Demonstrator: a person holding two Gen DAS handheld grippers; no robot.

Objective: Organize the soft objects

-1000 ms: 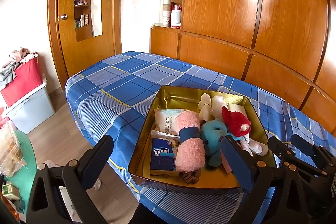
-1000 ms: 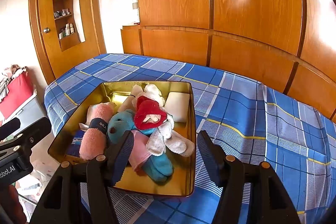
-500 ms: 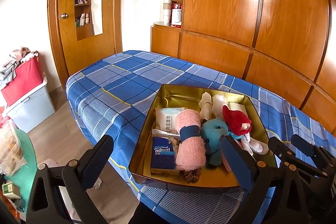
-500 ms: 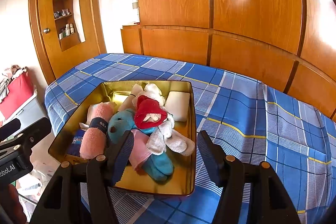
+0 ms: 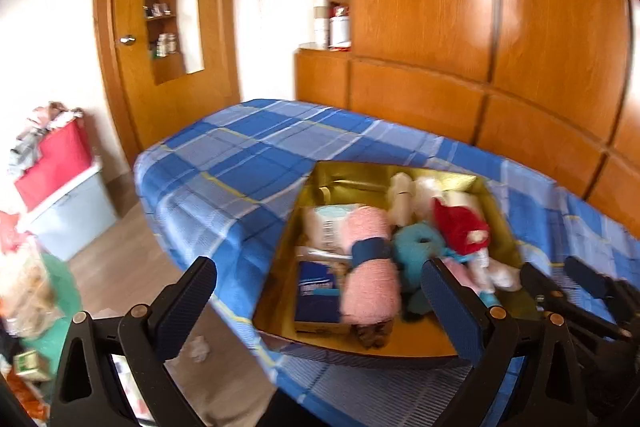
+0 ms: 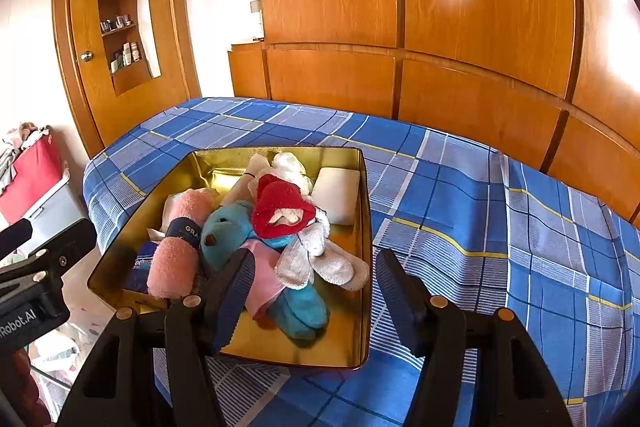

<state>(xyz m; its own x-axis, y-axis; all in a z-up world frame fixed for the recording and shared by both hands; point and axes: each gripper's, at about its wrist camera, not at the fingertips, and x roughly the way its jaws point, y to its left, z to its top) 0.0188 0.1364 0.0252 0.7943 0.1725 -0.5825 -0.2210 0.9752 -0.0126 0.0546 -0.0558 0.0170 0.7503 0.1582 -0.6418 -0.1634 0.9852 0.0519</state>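
A gold metal tin (image 6: 362,267) (image 5: 436,345) sits on the blue plaid bed (image 6: 460,195) and holds soft things: a rolled pink towel (image 6: 176,255) (image 5: 370,267) with a dark band, a teal plush toy (image 6: 228,231) (image 5: 416,247), a red hat (image 6: 280,207) (image 5: 456,227), white socks (image 6: 328,263), a white pad (image 6: 336,193) and tissue packs (image 5: 316,291). My left gripper (image 5: 320,291) is open and empty, near the tin's near-left side. My right gripper (image 6: 314,287) is open and empty, just above the tin's near edge.
Wooden wardrobe panels (image 6: 440,27) stand behind the bed. A wooden door (image 5: 132,39) is at the left. A red bin on a grey box (image 5: 60,187) and bags sit on the floor at the left. The left gripper's body (image 6: 36,267) shows in the right wrist view.
The left wrist view has shifted and blurred, with the left gripper moving slightly. The right gripper has stayed still. Both stay open.
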